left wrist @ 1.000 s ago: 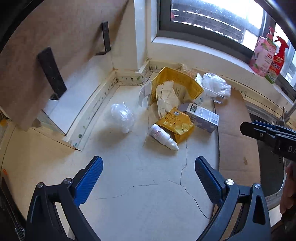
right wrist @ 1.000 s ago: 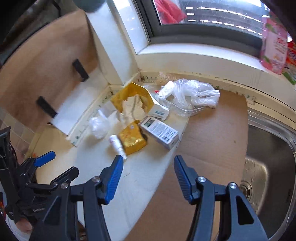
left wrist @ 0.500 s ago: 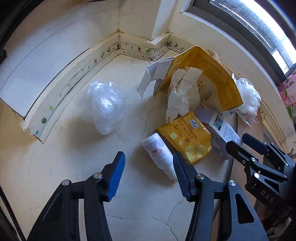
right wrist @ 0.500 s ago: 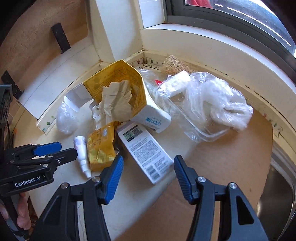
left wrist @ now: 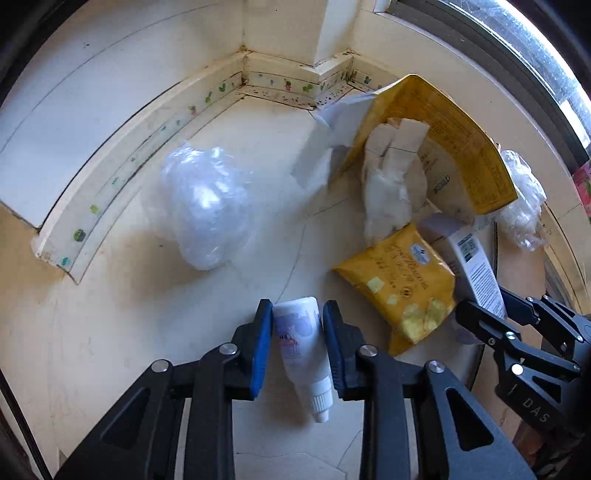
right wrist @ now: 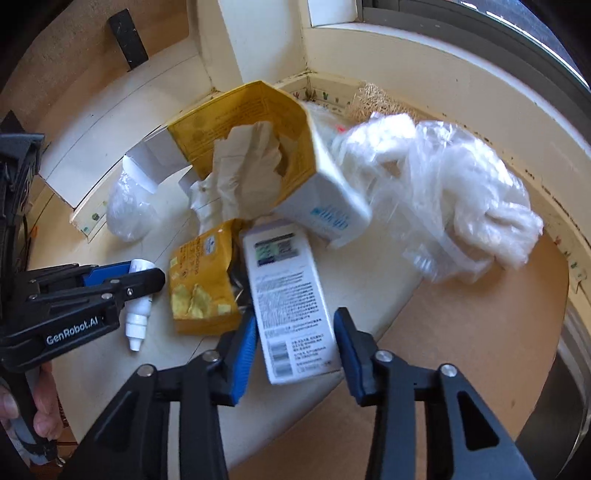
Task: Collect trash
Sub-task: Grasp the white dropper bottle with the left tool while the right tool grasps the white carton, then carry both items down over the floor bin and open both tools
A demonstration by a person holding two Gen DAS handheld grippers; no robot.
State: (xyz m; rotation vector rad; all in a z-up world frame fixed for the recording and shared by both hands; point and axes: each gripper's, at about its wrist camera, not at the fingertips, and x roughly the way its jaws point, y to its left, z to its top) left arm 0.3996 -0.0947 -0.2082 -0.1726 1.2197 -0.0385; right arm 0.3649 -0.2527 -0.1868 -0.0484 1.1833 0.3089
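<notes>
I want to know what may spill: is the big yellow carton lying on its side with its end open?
Yes. The yellow carton lies tipped over, its flaps open, with crumpled paper spilling from its mouth onto the counter.

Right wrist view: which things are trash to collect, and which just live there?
Trash: small white bottle, printed white box, yellow snack packet, yellow carton, crumpled paper, clear plastic bags.
Just there: cardboard sheet, sink, cactus-print edging, window frame.

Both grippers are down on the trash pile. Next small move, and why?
Probably finish closing both, then lift. The left hand-held gripper is closing with the white bottle between its pads; the right hand-held gripper is closing around the white carton, with a gap still showing at its right pad.
</notes>
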